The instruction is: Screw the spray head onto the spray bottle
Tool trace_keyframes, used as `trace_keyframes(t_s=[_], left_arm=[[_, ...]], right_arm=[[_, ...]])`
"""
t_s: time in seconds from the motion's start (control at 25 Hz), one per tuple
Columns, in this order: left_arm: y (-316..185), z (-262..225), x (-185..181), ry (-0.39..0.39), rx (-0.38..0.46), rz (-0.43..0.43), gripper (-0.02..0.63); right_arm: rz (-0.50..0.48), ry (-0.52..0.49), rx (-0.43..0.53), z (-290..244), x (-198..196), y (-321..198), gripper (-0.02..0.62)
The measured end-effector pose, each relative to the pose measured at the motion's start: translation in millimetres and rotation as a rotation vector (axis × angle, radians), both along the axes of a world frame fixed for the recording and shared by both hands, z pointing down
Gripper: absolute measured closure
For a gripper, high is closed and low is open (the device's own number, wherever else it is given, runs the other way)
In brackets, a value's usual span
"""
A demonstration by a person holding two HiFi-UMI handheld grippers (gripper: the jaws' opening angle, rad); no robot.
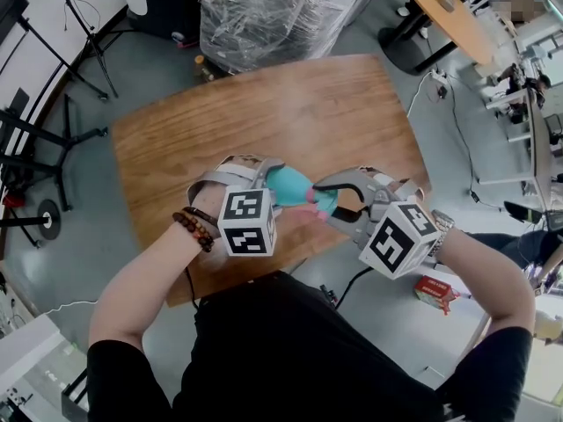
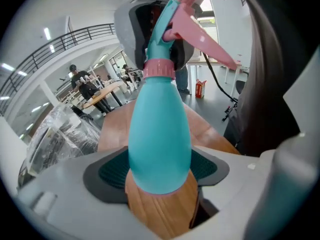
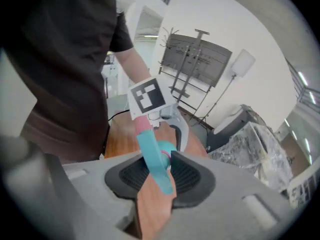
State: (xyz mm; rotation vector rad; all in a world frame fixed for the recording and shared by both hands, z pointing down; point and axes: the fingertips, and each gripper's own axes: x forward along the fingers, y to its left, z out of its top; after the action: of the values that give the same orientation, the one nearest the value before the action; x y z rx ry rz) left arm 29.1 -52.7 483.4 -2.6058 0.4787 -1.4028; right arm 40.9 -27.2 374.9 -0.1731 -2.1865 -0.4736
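A teal spray bottle (image 1: 288, 185) hangs in the air over the wooden table (image 1: 308, 104), lying between my two grippers. My left gripper (image 1: 274, 192) is shut on its round body (image 2: 160, 134), both dark pads (image 2: 107, 171) pressing its sides. A pink collar (image 2: 159, 69) joins the neck to the spray head (image 2: 170, 19), which is teal with a pink trigger. My right gripper (image 1: 339, 202) is shut on that spray head (image 3: 152, 154), its pads (image 3: 192, 176) clamping either side. Behind the head in the right gripper view is the left gripper's marker cube (image 3: 147, 98).
A plastic-wrapped bundle (image 1: 273, 7) stands beyond the table's far edge. Black stands and cables (image 1: 53, 139) fill the floor at the left. A small red box (image 1: 435, 291) lies on the floor at the right, and a round table (image 1: 449, 11) is at the top right.
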Motion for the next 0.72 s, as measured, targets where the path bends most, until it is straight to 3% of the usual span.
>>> trace_keyframes(t_s=[0.24,0.56,0.64,0.72], left_arm=[[-25.7,5.5,-9.3,-0.027,0.124,-0.154,0.209],[-38.9,28.2,-8.7,-0.032,0.213,-0.312,0.209],[-37.2,35.8,-5.7,-0.024,0.200,-0.326,0.208],[-35.3,40.4,-2.4,-0.005,0.177,-0.328,0.207]], right_arm=[[0.401,-0.130,-0.226,10.3,-1.6,-31.8,0.479],[1.081,-0.322,-0.715,37.5,13.4,-61.6,0.479],[1.151,-0.333,-0.776,44.3,16.9,-62.9,0.477],[1.151,-0.321,-0.768,46.7,17.8,-61.9,0.477]])
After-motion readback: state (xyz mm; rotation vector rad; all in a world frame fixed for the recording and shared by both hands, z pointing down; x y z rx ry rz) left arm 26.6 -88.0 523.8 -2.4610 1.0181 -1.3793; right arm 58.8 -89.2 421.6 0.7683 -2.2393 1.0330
